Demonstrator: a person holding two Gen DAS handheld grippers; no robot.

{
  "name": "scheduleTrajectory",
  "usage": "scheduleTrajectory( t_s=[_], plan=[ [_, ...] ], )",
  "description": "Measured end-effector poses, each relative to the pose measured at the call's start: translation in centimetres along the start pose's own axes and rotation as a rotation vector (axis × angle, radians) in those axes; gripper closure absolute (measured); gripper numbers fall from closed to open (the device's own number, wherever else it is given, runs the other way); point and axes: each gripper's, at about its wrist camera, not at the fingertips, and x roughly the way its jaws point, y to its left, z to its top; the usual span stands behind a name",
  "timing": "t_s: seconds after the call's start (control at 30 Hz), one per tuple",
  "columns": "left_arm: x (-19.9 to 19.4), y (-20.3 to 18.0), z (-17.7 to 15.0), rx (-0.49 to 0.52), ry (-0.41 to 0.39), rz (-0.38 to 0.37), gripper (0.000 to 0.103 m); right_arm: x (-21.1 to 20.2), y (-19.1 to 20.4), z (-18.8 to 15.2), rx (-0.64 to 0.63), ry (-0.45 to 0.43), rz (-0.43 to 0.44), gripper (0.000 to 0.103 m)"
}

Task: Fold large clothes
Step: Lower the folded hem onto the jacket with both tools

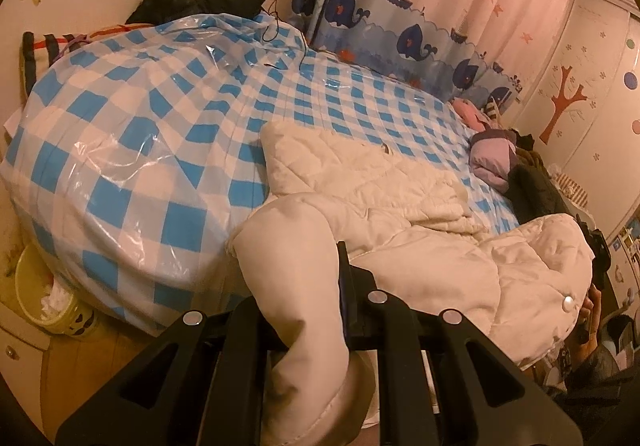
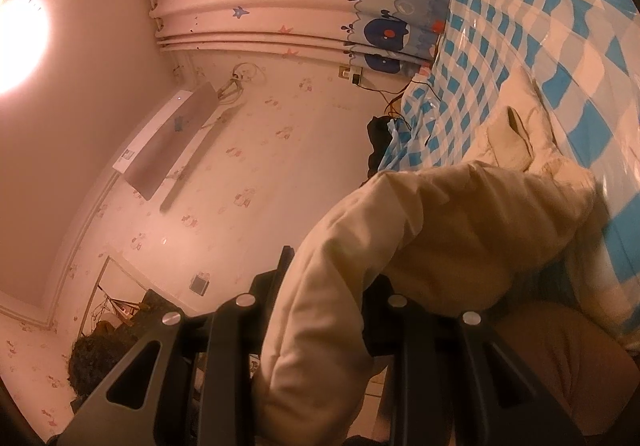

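Cream quilted jacket (image 1: 400, 198) sprawls rumpled on the bed, one sleeve hanging.

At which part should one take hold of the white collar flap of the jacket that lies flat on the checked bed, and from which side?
Grip the white collar flap at its free rounded corner, coming from the headboard side: that edge lifts slightly off the checked bedcover, while the rest joins the quilted jacket.

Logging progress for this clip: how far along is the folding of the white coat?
Early stage. Done: the white padded coat lies on the checked bed, still rumpled, with no neat fold visible. In hand: the left tool and right tool each clamp a puffy part of it. Left: nearly all the folding.
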Motion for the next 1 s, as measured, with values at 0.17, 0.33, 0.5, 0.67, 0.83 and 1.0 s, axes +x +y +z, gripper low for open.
scheduleTrajectory(
  t_s=[0.17,0.33,0.5,0.67,0.83,1.0],
  plan=[
    [1.1,-0.1,1.4,-0.003,-0.009,0.01,0.092,1.0,-0.2,1.3,0.0,0.0,-0.012,0.075],
    [2.2,-0.2,2.9,-0.005,-0.016,0.014,0.092,2.0,-0.5,2.7,0.001,0.001,-0.032,0.075],
    [3.2,-0.3,4.0,-0.006,-0.018,0.019,0.092,2.8,-1.1,3.8,0.003,0.005,-0.046,0.075],
    [4.5,-0.1,5.2,-0.012,-0.014,0.024,0.092,3.5,-1.7,4.7,0.01,0.006,-0.06,0.075],
    [5.8,-0.3,6.5,-0.016,-0.012,0.026,0.092,4.3,-2.4,5.6,0.018,0.008,-0.074,0.075],
    [7.2,-0.2,7.7,-0.016,-0.009,0.028,0.092,5.2,-3.3,6.9,0.029,0.01,-0.096,0.075]
  ],
)
